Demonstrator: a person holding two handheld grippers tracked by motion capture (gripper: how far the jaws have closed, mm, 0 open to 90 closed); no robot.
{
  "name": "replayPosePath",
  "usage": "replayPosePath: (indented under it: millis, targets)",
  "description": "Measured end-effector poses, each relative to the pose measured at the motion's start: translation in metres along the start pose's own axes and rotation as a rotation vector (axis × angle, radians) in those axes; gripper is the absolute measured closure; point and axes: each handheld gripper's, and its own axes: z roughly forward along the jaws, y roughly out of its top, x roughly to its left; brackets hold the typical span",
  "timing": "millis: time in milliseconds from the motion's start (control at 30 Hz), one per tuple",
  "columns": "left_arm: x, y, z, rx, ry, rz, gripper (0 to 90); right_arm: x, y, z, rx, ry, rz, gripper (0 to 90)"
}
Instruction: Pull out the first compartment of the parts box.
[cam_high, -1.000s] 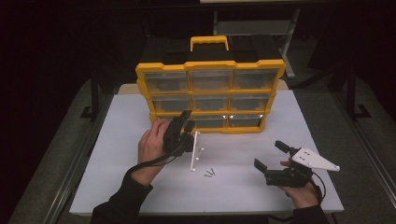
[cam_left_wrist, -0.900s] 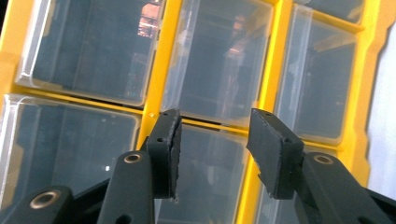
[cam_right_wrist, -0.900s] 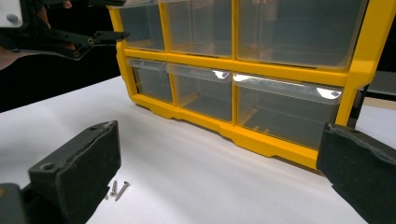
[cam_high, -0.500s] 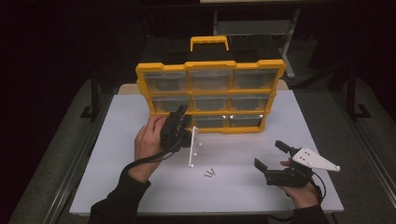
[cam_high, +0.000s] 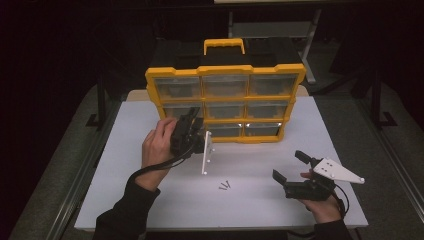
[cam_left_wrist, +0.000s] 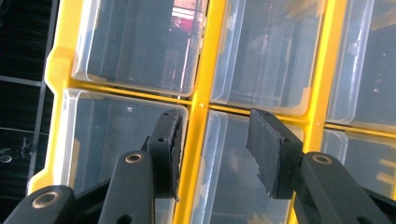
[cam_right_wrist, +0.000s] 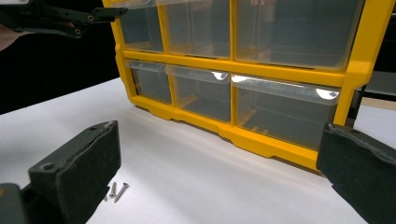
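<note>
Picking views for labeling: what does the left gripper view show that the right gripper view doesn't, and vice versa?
Left gripper view: close-up of clear drawers, its open jaws straddling a yellow divider of the organizer. Right gripper view: the white tabletop, small screws lying on it, the organizer's bottom drawer row, and the left gripper reaching in at top left. Both: the yellow organizer with transparent drawers, and each view's own open jaws, holding nothing.
</note>
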Motion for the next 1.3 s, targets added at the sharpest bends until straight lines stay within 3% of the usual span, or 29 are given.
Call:
replayPosePath:
  millis: [1300]
  targets:
    - [0.040,-0.008,0.004,0.038,0.141,0.065,54.6,0.000,0.000,0.000,-0.002,-0.002,0.002,0.0]
